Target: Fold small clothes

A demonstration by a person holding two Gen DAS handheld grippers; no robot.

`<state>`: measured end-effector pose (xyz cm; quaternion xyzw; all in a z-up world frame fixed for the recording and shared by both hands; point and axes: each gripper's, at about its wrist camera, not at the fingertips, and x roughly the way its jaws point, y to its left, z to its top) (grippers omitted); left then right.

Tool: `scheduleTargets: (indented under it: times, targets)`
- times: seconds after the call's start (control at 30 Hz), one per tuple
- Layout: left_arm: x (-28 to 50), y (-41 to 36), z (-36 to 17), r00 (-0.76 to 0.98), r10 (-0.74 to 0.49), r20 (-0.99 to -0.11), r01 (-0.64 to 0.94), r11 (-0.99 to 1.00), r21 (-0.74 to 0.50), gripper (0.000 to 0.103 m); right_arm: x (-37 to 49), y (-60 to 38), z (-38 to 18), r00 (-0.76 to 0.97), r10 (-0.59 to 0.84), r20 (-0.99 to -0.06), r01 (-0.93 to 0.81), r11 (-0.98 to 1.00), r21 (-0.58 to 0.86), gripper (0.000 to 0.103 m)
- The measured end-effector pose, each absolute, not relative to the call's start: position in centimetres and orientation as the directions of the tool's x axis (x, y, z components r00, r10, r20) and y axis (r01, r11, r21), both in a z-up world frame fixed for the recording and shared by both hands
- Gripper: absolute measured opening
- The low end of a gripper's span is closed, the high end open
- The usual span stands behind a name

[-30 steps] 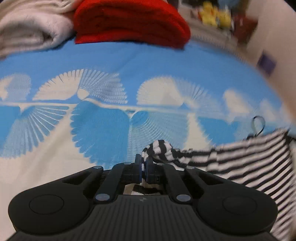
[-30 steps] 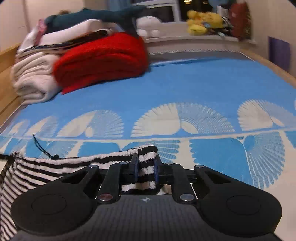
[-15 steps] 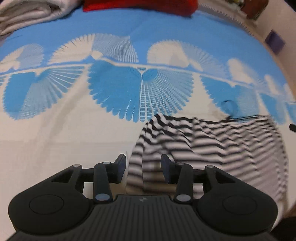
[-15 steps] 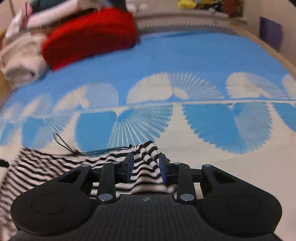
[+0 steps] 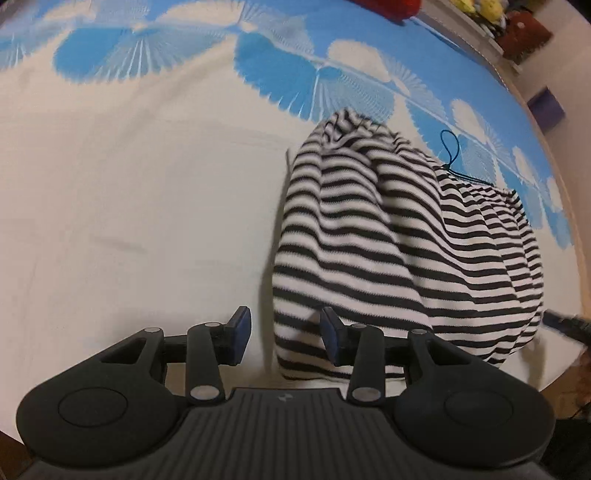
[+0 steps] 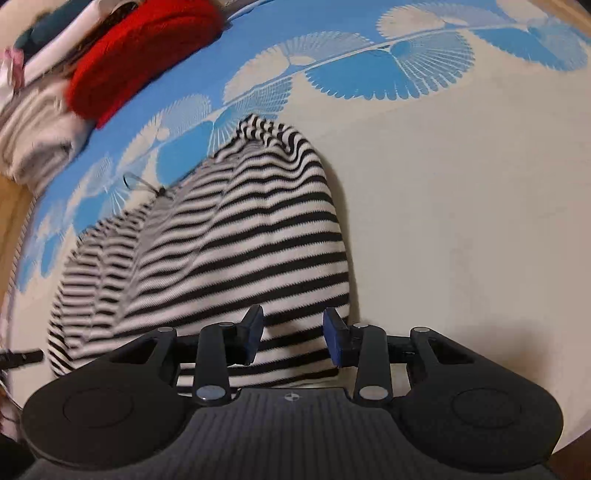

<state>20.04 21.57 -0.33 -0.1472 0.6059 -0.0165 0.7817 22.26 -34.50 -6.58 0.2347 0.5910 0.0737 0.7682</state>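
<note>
A small black-and-white striped garment [image 5: 388, 243] lies folded over on the blue-and-cream bedspread [image 5: 129, 192], with a thin dark cord loop [image 5: 448, 144] at its far edge. My left gripper [image 5: 284, 338] is open, low over the garment's near left corner, holding nothing. In the right wrist view the same garment [image 6: 229, 251] spreads ahead and to the left. My right gripper [image 6: 293, 338] is open over its near right edge, empty.
A red folded blanket [image 6: 144, 55] and a stack of pale towels and clothes [image 6: 33, 140] sit at the far end of the bed. Toys stand on a shelf [image 5: 517, 22] beyond. A wooden bed rim [image 5: 554, 155] runs along the right.
Both grippers were shut on the garment's corners a second ago. They laid the cloth down, opened, and have drawn back toward the near edge; the garment now lies folded on the bed.
</note>
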Motion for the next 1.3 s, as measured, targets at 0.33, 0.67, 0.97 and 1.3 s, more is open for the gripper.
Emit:
scheduleTargets:
  times: [0.33, 0.67, 0.97, 1.3]
  targets:
    - [19.8, 21.5, -1.1, 0.273, -0.243, -0.931, -0.086, 0.958, -0.275, 0.039, 22.0, -34.0, -7.4, 0.266, 0.409, -0.873, 0.144, 0.879, 0.456, 0.016]
    - [19.8, 21.0, -1.7, 0.268, -0.24, -0.933, -0.083, 0.959, -0.271, 0.006, 21.7, -32.9, -8.2, 0.22, 0.385, -0.896, 0.096, 0.906, 0.413, 0.016]
    - [17.4, 24.5, 2.2, 0.432, -0.182, -0.883, -0.185, 0.941, -0.284, 0.0, 19.7, -40.9, -3.1, 0.547, 0.358, -0.757, 0.286, 0.77, 0.571, 0.0]
    - [18.0, 25.4, 0.7, 0.346, -0.176, -0.922, -0.267, 0.923, -0.276, 0.029, 20.8, -35.3, -6.2, 0.299, 0.434, -0.85, 0.119, 0.867, 0.485, 0.029]
